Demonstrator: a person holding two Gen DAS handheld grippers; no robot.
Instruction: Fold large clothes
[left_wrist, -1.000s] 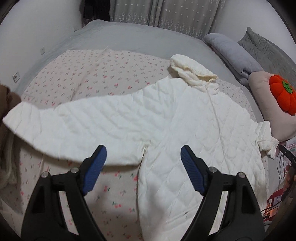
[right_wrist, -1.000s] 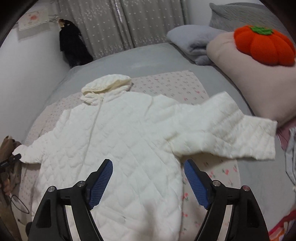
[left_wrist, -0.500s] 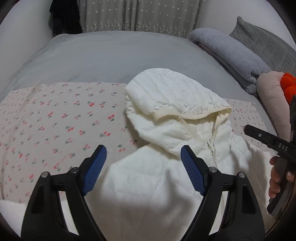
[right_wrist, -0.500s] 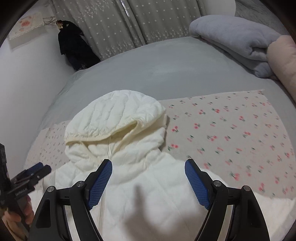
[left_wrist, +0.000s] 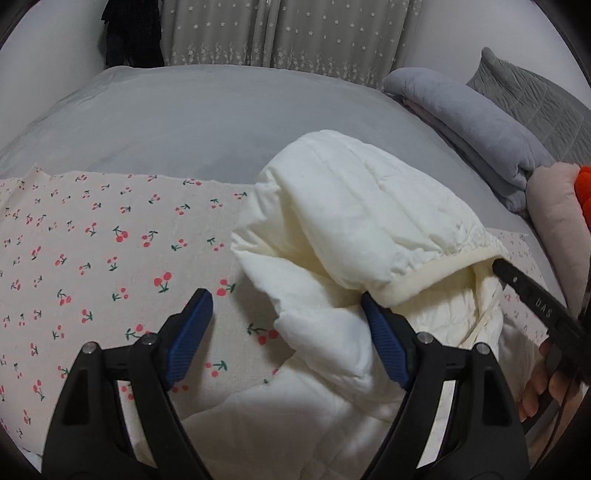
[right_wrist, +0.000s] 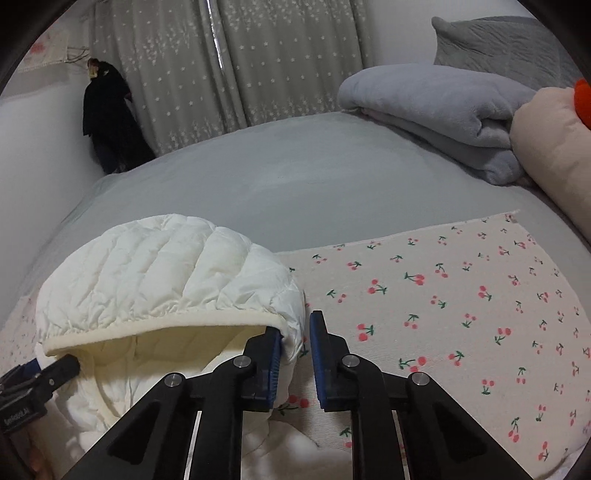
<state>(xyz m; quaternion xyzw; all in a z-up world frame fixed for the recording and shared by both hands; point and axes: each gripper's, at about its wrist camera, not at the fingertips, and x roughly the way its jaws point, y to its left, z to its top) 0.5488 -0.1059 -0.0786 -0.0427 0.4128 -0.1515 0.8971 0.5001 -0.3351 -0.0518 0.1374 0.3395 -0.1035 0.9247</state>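
A white quilted hooded jacket lies on a cherry-print cloth on the bed. Its hood (left_wrist: 369, 221) fills the middle of the left wrist view and the lower left of the right wrist view (right_wrist: 159, 273). My left gripper (left_wrist: 286, 336) is open, with the hood's left side and collar between its blue pads. My right gripper (right_wrist: 295, 354) is nearly closed around the hood's right edge, with a narrow gap still between the pads. The right gripper also shows at the hood's far rim in the left wrist view (left_wrist: 535, 306).
The cherry-print cloth (right_wrist: 443, 295) lies over a grey bed sheet (right_wrist: 295, 177). A folded grey blanket (right_wrist: 436, 110), a pink pillow (right_wrist: 554, 147) and a grey cushion lie at the right. Curtains and a dark hanging garment (right_wrist: 110, 122) stand behind.
Both grippers moved forward from over the jacket body to the hood. The right gripper's jaws narrowed from wide open to nearly closed around the hood's edge. The left stays open.
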